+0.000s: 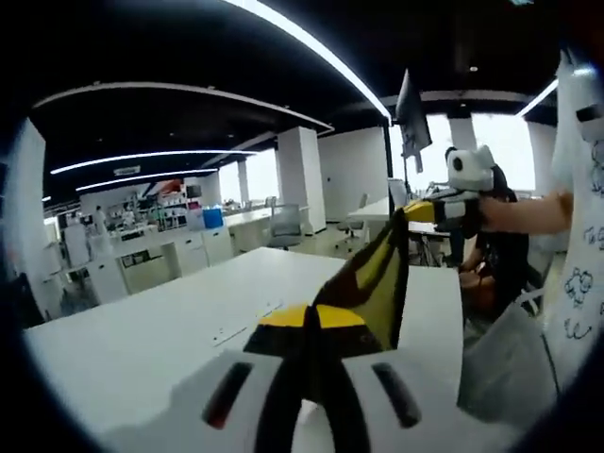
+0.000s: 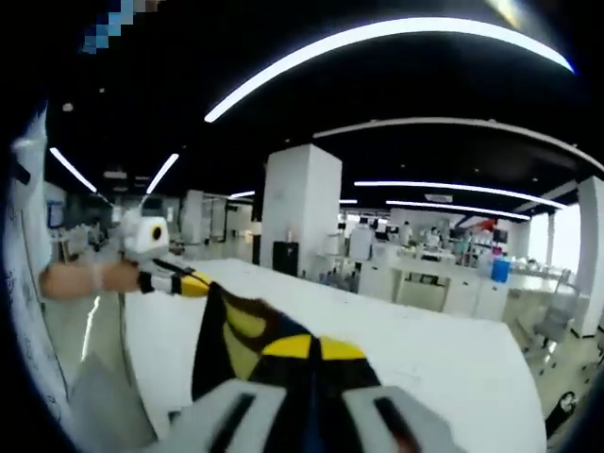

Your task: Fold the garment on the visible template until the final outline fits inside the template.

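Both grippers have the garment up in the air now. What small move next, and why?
Probably lower both grippers together to lay the black-and-yellow garment on the white table. The left gripper and right gripper each clamp an end, holding it stretched above the table, unfolded.

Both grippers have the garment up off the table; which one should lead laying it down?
Left, probably. The left gripper sits low over the white table, while the right gripper holds the yellow-and-black garment higher.

Both cams riding raised above the white table, facing each other along the stretched garment; each is seeing the opposite gripper nearby, sharing tabletop and office
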The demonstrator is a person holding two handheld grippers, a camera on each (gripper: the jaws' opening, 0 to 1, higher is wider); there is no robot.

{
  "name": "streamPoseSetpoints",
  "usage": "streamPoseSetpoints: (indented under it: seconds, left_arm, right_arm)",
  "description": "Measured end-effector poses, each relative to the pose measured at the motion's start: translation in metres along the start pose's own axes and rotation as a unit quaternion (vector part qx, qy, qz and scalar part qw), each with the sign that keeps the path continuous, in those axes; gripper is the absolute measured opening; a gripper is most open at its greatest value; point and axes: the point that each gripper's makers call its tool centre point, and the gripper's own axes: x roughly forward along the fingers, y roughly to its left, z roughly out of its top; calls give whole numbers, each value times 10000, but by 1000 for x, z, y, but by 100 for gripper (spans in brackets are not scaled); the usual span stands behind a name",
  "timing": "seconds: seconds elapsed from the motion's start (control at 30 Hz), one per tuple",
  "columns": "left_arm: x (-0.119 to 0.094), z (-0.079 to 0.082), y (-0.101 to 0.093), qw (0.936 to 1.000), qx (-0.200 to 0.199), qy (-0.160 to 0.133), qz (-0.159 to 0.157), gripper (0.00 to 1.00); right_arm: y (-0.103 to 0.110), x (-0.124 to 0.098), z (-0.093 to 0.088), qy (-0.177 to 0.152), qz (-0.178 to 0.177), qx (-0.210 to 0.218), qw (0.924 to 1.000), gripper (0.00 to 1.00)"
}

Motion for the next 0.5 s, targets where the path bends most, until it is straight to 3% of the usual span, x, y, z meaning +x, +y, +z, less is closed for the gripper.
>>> streamPoseSetpoints:
  seconds: [0.2,0.33,0.43,0.5]
  left_arm:
    - [-11,45,11,9987,255,-437,45,0]
    - [-15,77,16,9958,146,-899,29,0]
    - [-14,83,25,9948,34,-1017,54,0]
    - [-5,76,36,9958,30,-913,116,0]
  right_arm:
    - [7,-3,48,-468,115,-217,9986,0]
    - [8,-2,67,-725,164,-241,9969,0]
    - [4,4,73,-831,179,-226,9961,0]
    - [-4,15,69,-838,156,-181,9962,0]
